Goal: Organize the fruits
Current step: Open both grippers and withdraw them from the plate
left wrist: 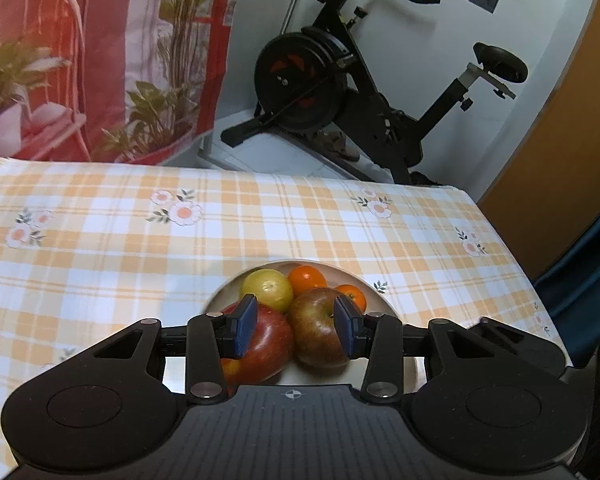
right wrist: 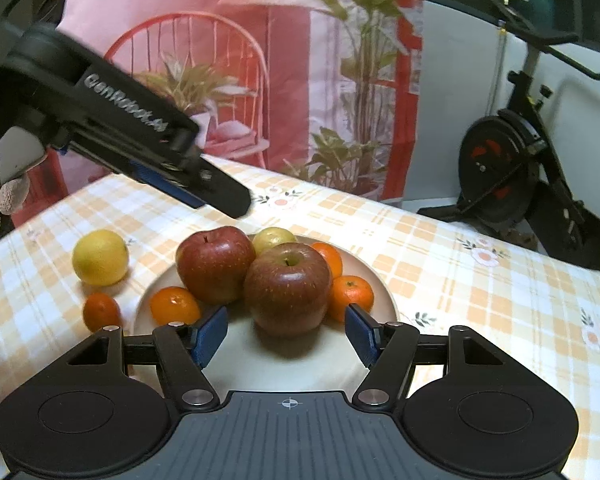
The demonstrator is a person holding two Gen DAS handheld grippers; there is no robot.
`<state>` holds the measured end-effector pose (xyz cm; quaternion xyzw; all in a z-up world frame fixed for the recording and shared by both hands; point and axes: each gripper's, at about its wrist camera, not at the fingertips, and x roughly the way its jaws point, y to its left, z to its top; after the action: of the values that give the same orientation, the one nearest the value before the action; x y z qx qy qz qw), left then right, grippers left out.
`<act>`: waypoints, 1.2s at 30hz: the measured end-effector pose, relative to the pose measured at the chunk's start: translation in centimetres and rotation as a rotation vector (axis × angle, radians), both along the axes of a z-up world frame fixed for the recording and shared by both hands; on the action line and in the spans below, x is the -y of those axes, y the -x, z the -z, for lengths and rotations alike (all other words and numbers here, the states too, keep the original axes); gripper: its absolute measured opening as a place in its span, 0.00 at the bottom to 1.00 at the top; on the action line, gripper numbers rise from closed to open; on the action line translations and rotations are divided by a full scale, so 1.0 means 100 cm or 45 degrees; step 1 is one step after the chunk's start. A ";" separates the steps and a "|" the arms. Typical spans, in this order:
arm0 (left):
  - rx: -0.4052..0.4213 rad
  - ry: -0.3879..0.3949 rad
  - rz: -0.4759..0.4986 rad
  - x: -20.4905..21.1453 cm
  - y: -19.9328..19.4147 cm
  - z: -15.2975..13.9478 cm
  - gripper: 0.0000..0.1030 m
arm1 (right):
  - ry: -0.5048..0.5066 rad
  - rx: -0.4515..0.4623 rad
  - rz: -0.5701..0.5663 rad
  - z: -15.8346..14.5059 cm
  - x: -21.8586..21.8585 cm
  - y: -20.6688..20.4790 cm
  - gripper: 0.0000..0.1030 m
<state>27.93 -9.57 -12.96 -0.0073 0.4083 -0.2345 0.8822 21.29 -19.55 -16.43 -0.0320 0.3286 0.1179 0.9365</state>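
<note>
1. A white plate (right wrist: 384, 292) sat on the checked tablecloth (right wrist: 460, 280), piled with two apples, a lemon and some oranges.
2. The right view showed the front apple (right wrist: 287, 289) touching the back apple (right wrist: 216, 265), with a lemon (right wrist: 274, 239) behind them and three oranges round the rim.
3. Only that view showed two fruits off the plate: a loose lemon (right wrist: 100, 257) and a loose orange (right wrist: 101, 311), both on the cloth just beside the plate's left edge.
4. The right gripper (right wrist: 287, 334) hung above the plate's near side, blue pads apart and gripping nothing, the front apple just beyond them.
5. The left gripper (left wrist: 296, 326) showed in the right view as a dark arm reaching over the table's far side, above the fruit.
6. Its own view looked down on the plate with its pads apart and empty; the apples lay below, seen between them.
7. That view alone showed the whole exercise bike (left wrist: 340, 88) beyond the table.
</note>
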 end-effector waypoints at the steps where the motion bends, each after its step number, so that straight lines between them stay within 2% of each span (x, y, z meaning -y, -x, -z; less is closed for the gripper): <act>1: 0.008 -0.001 -0.005 -0.003 0.003 -0.003 0.43 | -0.010 0.004 0.010 -0.003 0.001 0.005 0.59; 11: 0.150 -0.087 -0.050 -0.050 0.025 -0.045 0.43 | -0.062 0.063 0.074 -0.032 0.005 0.040 0.60; 19: 0.288 -0.100 -0.149 -0.097 0.032 -0.089 0.43 | -0.106 0.145 0.104 -0.060 -0.003 0.051 0.60; 36: 0.238 -0.142 -0.216 -0.156 0.049 -0.068 0.43 | -0.046 0.094 0.028 -0.056 -0.059 0.053 0.64</act>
<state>23.05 5.99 -6.12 0.0290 0.3347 -0.1356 0.9321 16.03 -13.67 -10.82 -0.0159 0.2920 0.1124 0.9497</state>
